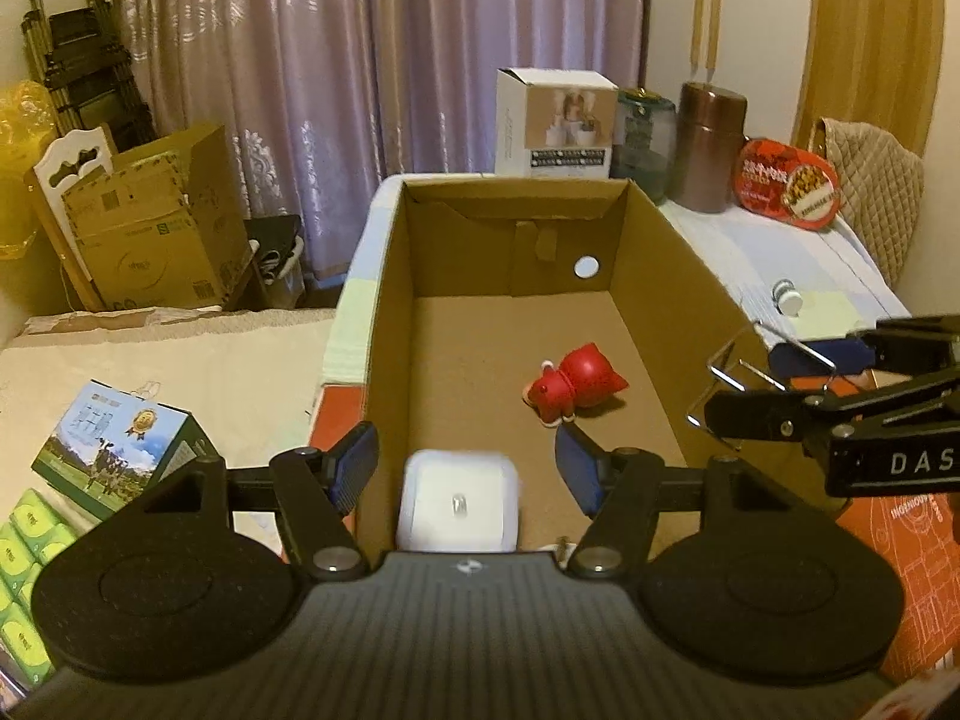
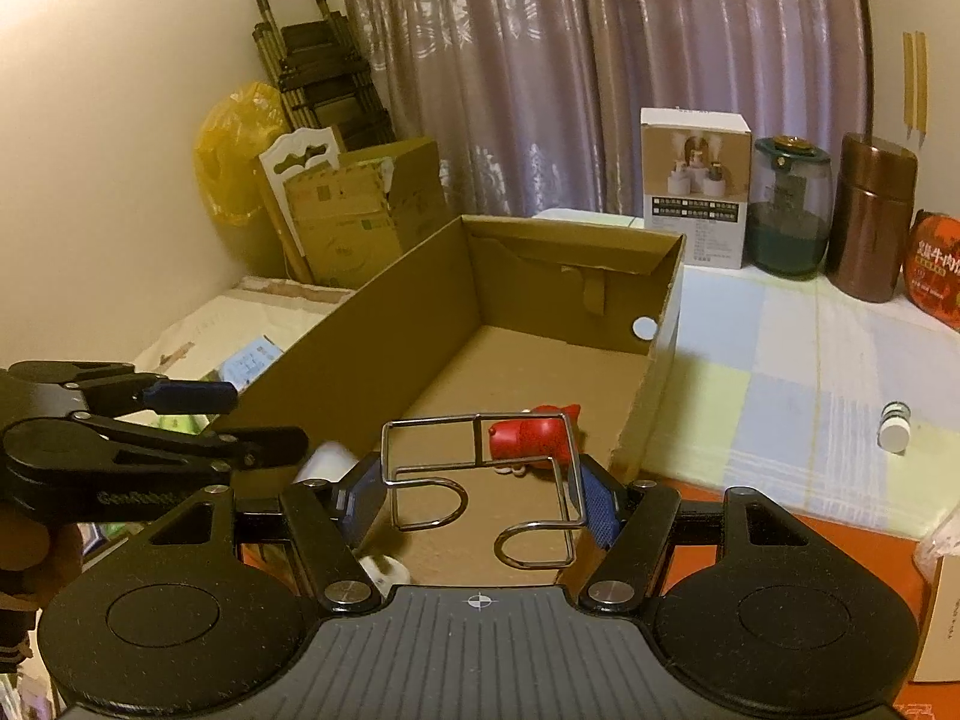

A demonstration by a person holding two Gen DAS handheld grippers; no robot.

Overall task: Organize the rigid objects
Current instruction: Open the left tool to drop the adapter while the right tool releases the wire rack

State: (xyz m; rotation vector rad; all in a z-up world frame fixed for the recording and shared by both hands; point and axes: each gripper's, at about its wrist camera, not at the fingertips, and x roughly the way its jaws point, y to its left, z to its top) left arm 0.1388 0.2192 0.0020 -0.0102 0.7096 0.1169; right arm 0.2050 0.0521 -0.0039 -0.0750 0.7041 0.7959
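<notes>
Both grippers hover over an open cardboard box [image 2: 456, 324].

Your right gripper [image 2: 480, 504] clamps a wire rack [image 2: 480, 480]; your left gripper [image 1: 467, 468] is open, a white case [image 1: 459, 507] loose between its pads. Release the rack carelessly and it could snag the wall or hit the red pig [image 1: 573, 384].

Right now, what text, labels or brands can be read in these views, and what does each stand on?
"DAS", cut off by the frame edge: right gripper arm.
Red tin: print too blurred to read; large Chinese characters in the right wrist view, not reliably legible.
Orange box: mirrored white lettering, unreadable.
Left gripper arm: embossed word, unreadable.
White box, milk carton, green cartons: print too small.
</notes>
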